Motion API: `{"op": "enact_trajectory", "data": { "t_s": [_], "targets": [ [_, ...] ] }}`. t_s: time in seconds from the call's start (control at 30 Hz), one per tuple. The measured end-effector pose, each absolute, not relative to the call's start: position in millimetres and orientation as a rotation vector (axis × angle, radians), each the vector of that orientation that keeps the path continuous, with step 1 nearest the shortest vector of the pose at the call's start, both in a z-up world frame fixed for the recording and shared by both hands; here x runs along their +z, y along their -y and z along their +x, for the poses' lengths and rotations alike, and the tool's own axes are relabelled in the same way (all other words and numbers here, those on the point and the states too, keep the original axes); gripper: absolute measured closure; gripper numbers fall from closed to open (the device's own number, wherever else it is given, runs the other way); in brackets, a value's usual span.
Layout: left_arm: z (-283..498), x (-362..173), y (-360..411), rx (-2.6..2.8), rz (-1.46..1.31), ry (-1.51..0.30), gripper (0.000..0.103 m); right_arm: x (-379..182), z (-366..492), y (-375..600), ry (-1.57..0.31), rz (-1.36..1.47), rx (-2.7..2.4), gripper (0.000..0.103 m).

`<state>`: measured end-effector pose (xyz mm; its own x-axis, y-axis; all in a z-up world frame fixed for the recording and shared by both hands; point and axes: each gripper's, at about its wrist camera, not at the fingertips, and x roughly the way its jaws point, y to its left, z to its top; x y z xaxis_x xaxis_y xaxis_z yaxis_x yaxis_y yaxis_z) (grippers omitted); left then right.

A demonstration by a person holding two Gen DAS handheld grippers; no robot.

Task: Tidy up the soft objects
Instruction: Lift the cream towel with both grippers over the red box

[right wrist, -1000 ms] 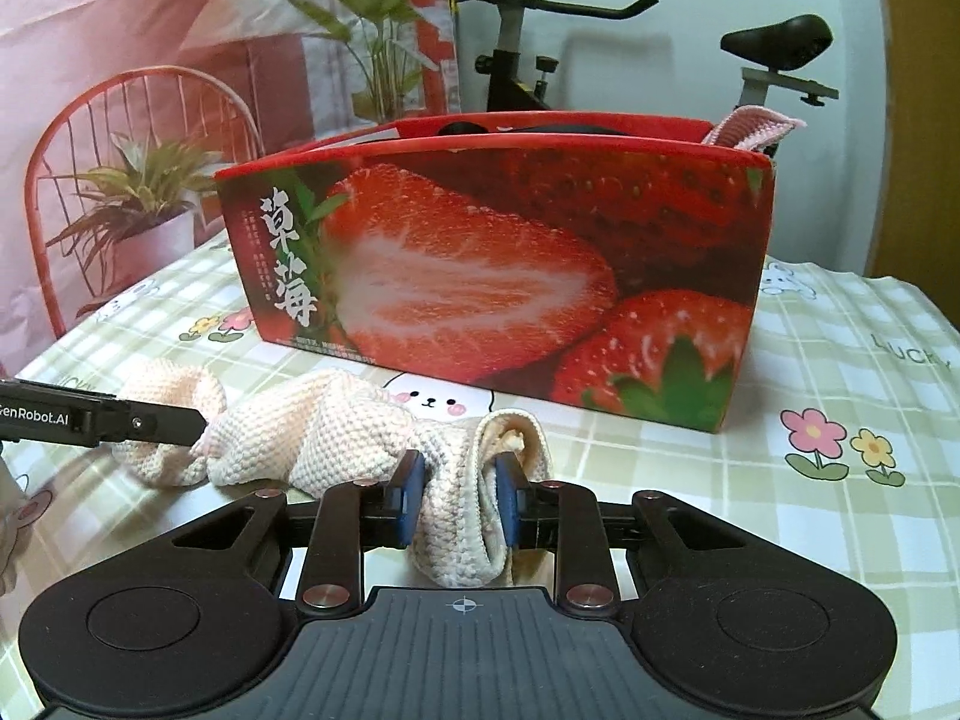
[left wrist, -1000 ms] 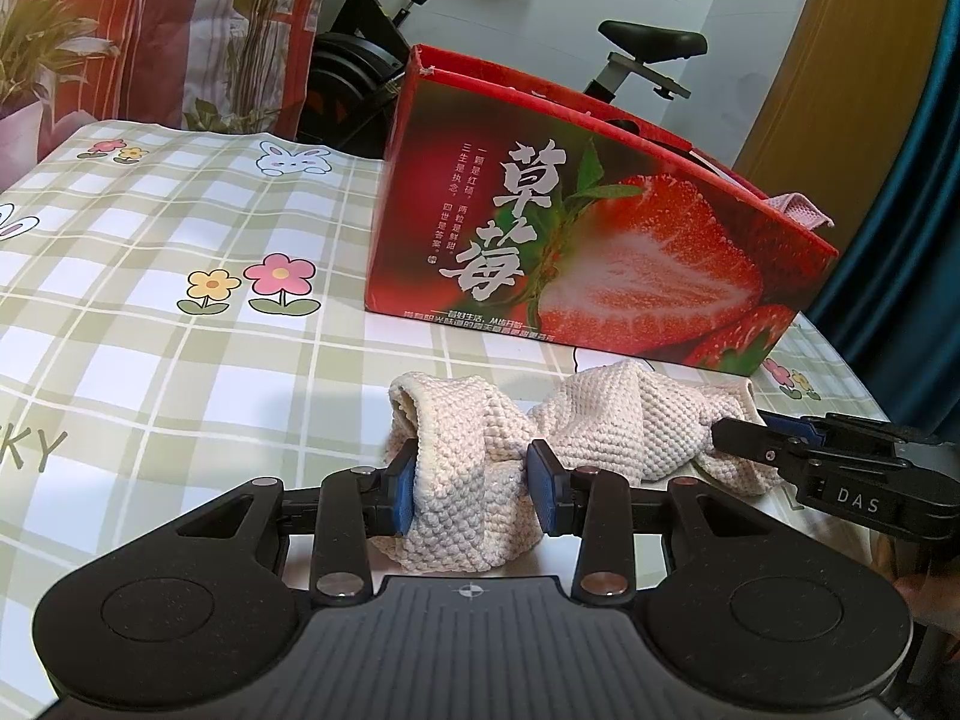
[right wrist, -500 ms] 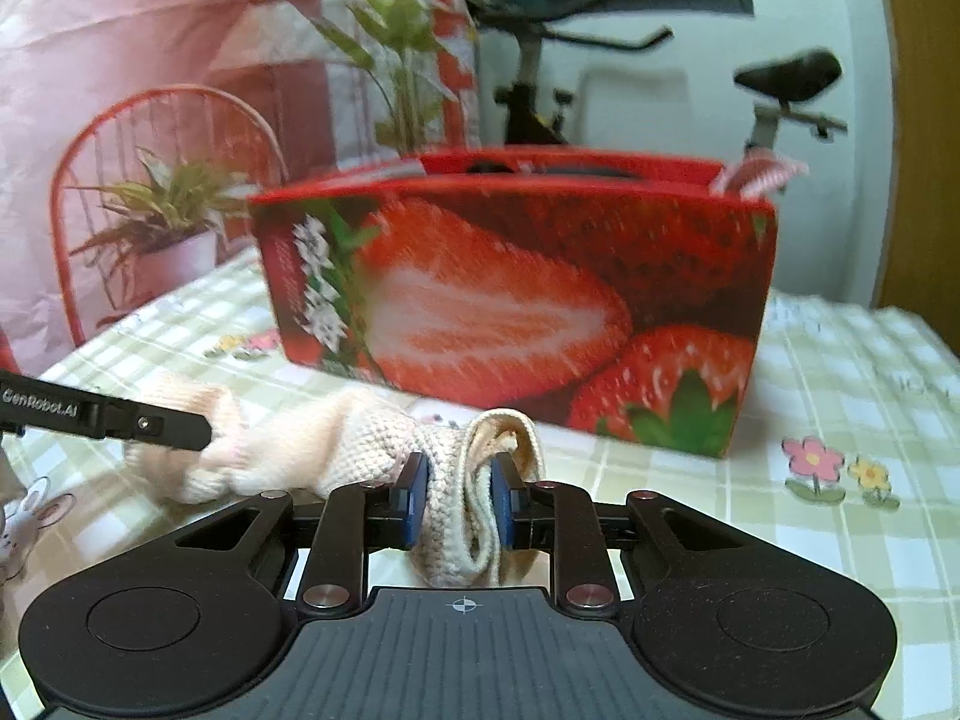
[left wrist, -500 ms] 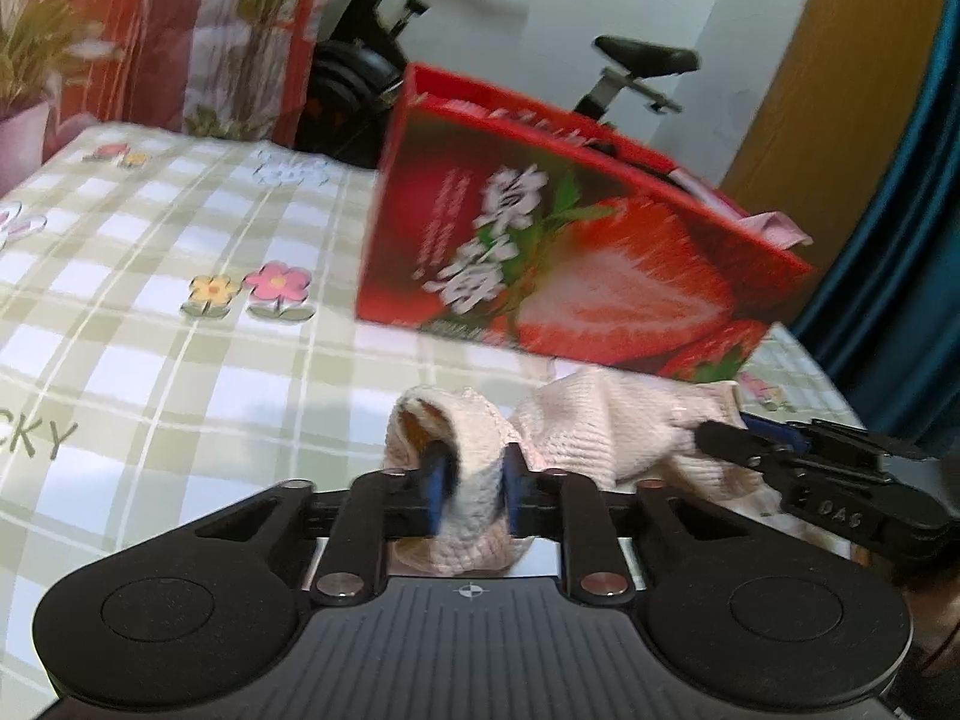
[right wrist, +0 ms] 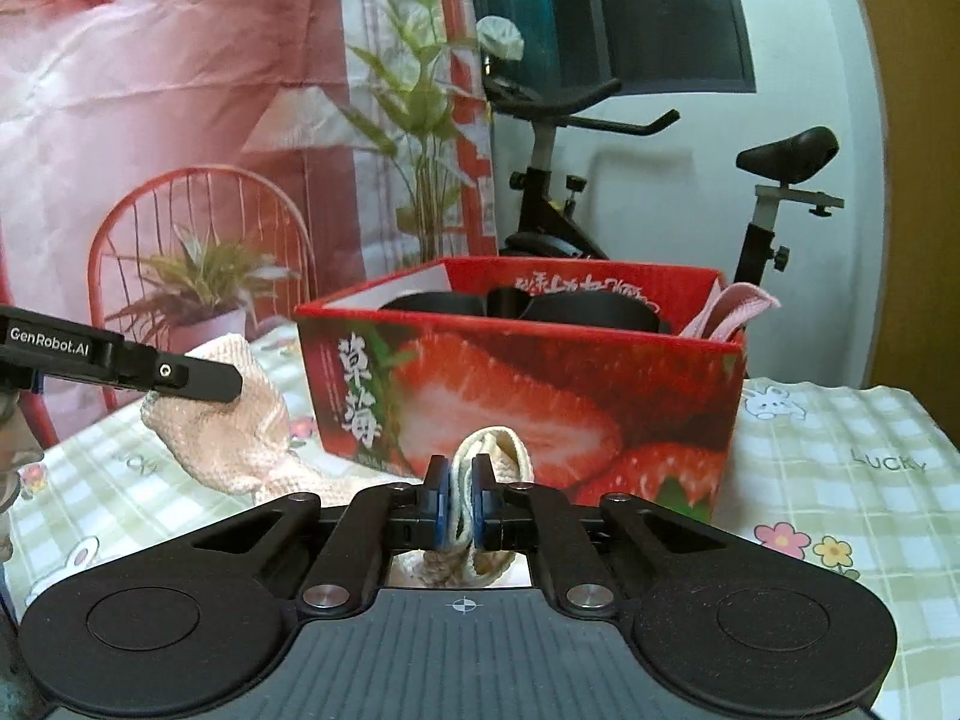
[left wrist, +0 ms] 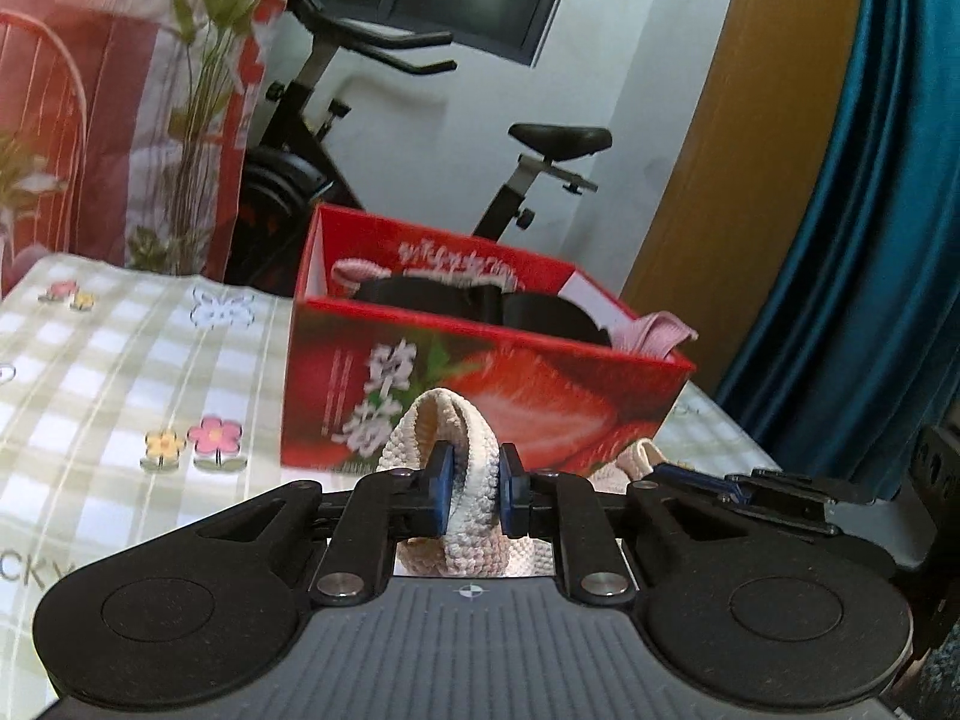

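Observation:
A cream waffle-knit cloth (left wrist: 445, 420) hangs between my two grippers above the checked tablecloth. My left gripper (left wrist: 471, 483) has its jaws closing tight, blue pads pressing a fold of the cloth. My right gripper (right wrist: 461, 495) is likewise closing, pinched on the other end of the cloth (right wrist: 240, 438). In the right wrist view the left gripper (right wrist: 231, 381) enters from the left, on the cloth's far end. Straight ahead stands the open red strawberry box (left wrist: 480, 372) (right wrist: 540, 396).
The box holds black items (right wrist: 576, 309) and a pink cloth (left wrist: 660, 330) draped over its right end. The checked tablecloth (right wrist: 840, 480) spreads around it. Behind stand an exercise bike (left wrist: 540, 144), a red wire chair with a potted plant (right wrist: 198, 276) and a teal curtain (left wrist: 870, 240).
Both grippers have squeezed further onto the cloth and risen, lifting it off the table. The views now look over the box's rim into it.

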<state>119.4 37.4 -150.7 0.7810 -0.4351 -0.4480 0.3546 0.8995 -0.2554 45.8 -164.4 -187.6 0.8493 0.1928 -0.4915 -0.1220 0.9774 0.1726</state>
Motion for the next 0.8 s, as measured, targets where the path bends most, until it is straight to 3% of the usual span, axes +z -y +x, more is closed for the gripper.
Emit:
{"op": "enact_trajectory", "data": {
  "t_s": [0.43,0.8],
  "targets": [
    [136.3,-129.2,-48.3,-0.394,-0.218,-0.477,0.089,-145.2,56.6,184.8,-0.420,0.175,0.144,0.096],
    [213.9,-83.6,-26.2,-0.350,-0.250,-0.359,0.089,-93.6,146.0,207.2,-0.326,0.052,0.055,0.100]
  ]
}}
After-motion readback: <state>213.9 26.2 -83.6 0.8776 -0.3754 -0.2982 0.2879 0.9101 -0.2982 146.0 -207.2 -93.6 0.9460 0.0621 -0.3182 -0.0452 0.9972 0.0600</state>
